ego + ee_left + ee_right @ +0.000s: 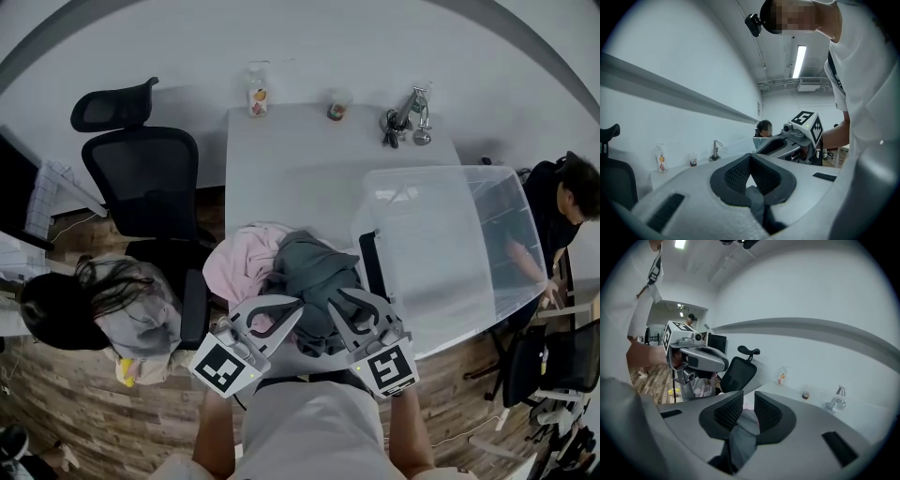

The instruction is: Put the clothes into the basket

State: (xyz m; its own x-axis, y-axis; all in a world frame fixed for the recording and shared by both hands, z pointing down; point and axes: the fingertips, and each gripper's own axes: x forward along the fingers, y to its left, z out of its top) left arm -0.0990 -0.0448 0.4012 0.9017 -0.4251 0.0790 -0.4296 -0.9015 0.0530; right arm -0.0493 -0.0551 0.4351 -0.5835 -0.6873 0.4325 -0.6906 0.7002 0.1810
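The grey garment (314,267) is seen on the table (291,159), touching a pink garment (234,262) and just left of the basket (511,220). One fold of it is pinched in the left gripper (750,157), whose jaws are closed. Another fold is clamped in the right gripper (748,395). The cloth is judged soft, light and limp. It will probably sag, so thick bunched folds should be taken, not a thin edge.

White table (291,159) against pale wall (375,47), black office chair (141,178), wooden floor (56,394).
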